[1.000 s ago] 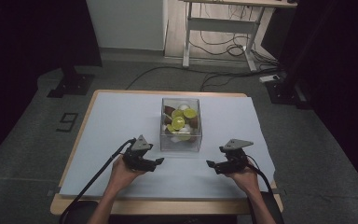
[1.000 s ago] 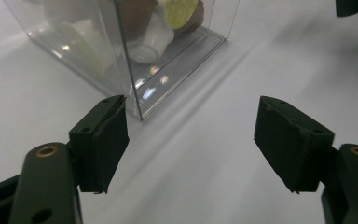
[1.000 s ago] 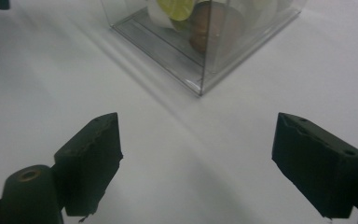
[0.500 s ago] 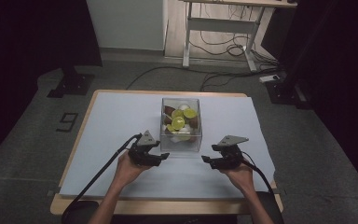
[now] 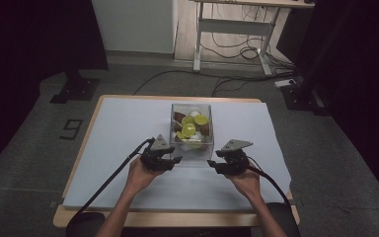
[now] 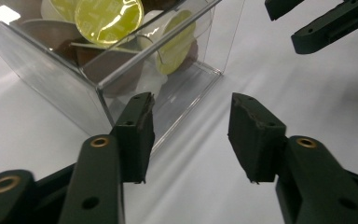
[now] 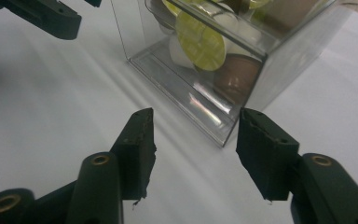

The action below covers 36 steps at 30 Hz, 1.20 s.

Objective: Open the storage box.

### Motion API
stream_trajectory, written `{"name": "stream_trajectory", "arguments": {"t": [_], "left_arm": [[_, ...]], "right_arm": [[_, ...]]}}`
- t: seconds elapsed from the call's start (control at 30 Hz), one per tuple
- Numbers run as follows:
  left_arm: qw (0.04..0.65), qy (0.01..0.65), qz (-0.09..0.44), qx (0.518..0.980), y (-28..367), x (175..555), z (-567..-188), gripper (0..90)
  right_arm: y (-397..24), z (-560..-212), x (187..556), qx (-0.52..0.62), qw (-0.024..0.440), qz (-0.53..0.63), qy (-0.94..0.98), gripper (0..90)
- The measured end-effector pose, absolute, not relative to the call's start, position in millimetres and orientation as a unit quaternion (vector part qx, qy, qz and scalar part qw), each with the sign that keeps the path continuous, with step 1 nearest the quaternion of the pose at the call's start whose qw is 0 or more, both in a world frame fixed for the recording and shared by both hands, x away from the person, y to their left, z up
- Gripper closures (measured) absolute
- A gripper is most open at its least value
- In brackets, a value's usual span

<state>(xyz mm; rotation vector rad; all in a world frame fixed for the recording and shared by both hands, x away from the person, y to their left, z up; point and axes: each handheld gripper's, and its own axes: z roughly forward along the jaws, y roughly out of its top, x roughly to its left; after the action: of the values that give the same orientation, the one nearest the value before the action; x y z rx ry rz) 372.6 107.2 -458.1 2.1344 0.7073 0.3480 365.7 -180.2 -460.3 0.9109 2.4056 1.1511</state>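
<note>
Hands have slid in toward the clear box [image 5: 191,127] of coffee pods at mid-table. My left gripper [image 6: 191,135] has just been closing, nothing between its jaws. My right gripper [image 7: 196,144] too: part open, empty. I think a two-sided grab comes next.

A clear square box [image 5: 191,129] stands upright, open at the top, near the table centre. It holds capsules [image 5: 188,130] with yellow-green, brown and white colours, lying in a loose pile.

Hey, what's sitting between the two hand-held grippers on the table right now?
In the high view, the near end of the clear box of capsules lies between the left hand-held gripper and the right hand-held gripper.
</note>
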Motion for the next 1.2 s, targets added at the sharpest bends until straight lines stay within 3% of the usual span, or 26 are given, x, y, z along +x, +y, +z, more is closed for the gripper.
{"name": "stream_trajectory", "arguments": {"t": [1.2], "left_arm": [[0.423, 0.303, 0.159, 0.839, 93.1, 390.1, -465.9, 68.0]], "right_arm": [[-147.4, -461.0, 390.7, 0.330, 0.188, 0.413, 0.828, 78.4]]}}
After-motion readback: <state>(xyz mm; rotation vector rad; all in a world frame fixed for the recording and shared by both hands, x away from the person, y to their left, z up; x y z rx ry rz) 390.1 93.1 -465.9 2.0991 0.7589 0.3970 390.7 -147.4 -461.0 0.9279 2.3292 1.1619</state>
